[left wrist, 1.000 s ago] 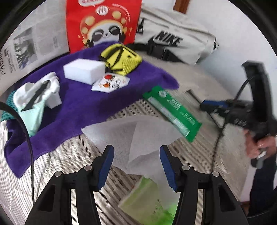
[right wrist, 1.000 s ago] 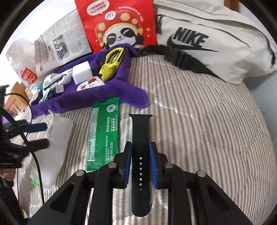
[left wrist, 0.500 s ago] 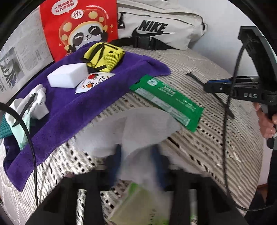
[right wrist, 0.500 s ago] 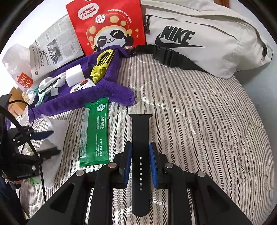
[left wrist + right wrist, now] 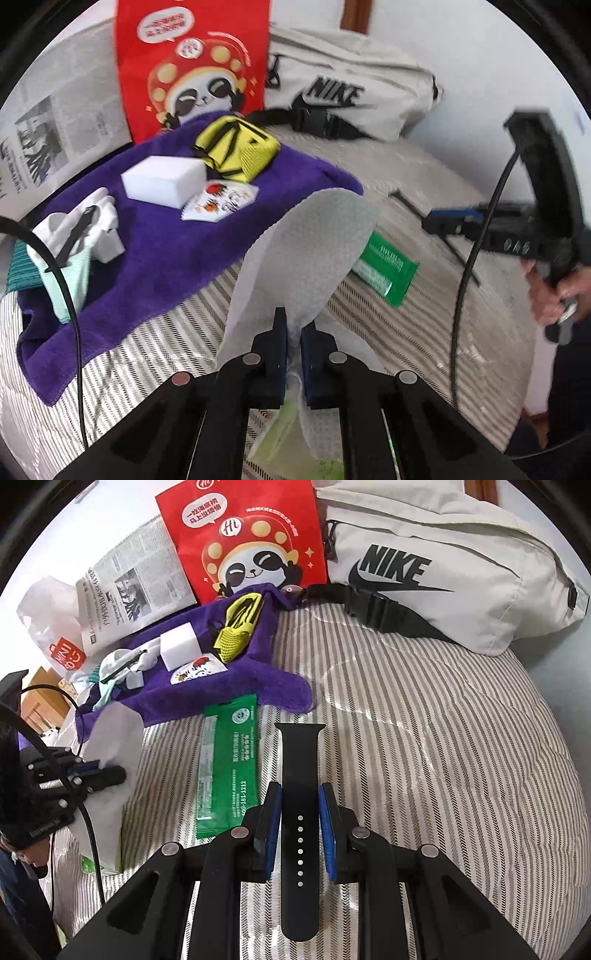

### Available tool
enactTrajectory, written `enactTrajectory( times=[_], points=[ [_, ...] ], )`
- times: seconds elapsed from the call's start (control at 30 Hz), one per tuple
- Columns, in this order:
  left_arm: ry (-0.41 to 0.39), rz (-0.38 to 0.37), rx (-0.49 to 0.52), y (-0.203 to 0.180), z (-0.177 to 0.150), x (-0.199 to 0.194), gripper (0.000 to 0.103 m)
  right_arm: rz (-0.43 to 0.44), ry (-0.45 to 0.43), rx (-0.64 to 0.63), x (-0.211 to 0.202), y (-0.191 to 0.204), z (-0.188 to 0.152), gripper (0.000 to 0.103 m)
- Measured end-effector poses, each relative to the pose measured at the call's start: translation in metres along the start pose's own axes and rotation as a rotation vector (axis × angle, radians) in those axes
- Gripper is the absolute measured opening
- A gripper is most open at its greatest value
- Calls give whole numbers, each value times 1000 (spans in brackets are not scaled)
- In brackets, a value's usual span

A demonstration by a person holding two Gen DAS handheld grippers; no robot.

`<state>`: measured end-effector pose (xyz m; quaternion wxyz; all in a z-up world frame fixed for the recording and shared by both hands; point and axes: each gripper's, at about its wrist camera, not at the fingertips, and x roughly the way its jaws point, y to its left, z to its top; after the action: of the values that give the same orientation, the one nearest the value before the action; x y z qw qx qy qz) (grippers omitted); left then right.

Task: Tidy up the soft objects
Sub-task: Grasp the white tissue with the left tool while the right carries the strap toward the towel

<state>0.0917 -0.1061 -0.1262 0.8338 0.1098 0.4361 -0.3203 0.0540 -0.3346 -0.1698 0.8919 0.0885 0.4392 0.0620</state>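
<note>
From the left wrist view, our left gripper [image 5: 293,332] has its jaws pressed together on a bunched corner of the white tissue sheet [image 5: 306,251], which stands up off the striped bed cover [image 5: 417,325] in a loose curl, just in front of the purple towel [image 5: 177,251]. We judge the pinch to be thin: only a small fold sits between the pads, so a quick pull could tear the sheet or let it slide out. The free end hangs over the green sachet [image 5: 388,269] and could drag it along. The green tissue pack [image 5: 284,439] below us may lift with the sheet if the next one is caught.

From the right wrist view, our right gripper [image 5: 300,823] pinches the black watch strap [image 5: 299,775] by its two edges, the strap lying along the fingers above the bed. Edge contact on smooth rubber looks slippery to us; a tilt could let it swivel or drop. Our left gripper [image 5: 99,771] works near, so cables may snag.
</note>
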Motion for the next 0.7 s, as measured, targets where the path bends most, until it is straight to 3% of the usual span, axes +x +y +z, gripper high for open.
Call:
enactTrajectory(
  times=[0.7],
  points=[
    [-127, 42, -142, 64, 7, -54, 7, 84, -22, -98, 3, 44, 31, 20]
  ],
)
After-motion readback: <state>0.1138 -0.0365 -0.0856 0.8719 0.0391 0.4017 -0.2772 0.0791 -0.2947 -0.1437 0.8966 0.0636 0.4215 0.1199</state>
